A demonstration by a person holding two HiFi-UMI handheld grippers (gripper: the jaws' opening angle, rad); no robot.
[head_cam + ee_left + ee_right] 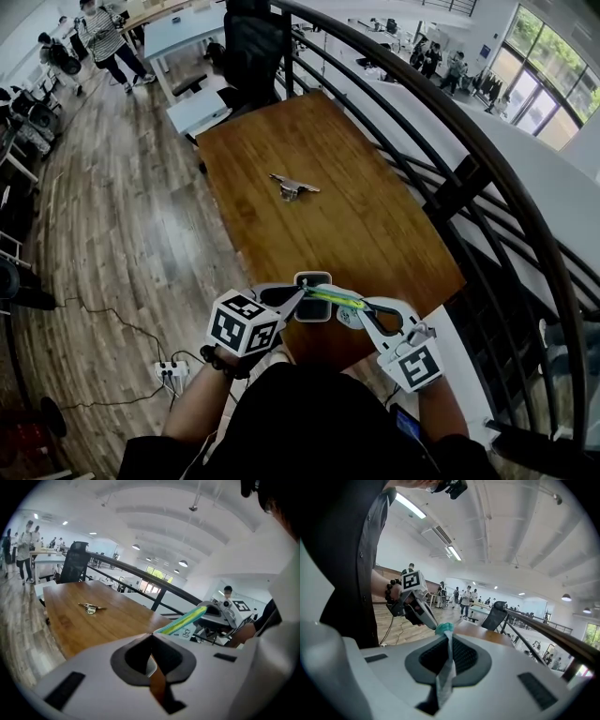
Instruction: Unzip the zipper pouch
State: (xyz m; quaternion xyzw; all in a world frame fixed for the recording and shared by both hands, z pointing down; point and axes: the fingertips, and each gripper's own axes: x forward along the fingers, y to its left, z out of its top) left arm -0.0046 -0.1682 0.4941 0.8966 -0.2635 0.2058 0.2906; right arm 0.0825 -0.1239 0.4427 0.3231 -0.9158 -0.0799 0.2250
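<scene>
The zipper pouch [333, 298], a thin strip with a green and yellow edge, is stretched in the air between my two grippers, close to my body over the table's near edge. My left gripper [302, 293] is shut on its left end. In the left gripper view the pouch [183, 619] runs from the shut jaws [151, 635] toward the right gripper [220, 613]. My right gripper [360, 303] is shut on the other end. In the right gripper view pale teal fabric [446, 660] is pinched between its jaws [449, 637], with the left gripper [417, 607] just beyond.
A small metal piece [293, 186] lies in the middle of the wooden table [375, 234]. A dark railing [450, 141] curves along the table's right side. A black chair [253, 47] stands at the far end. Cables and a power strip [171, 370] lie on the floor to the left.
</scene>
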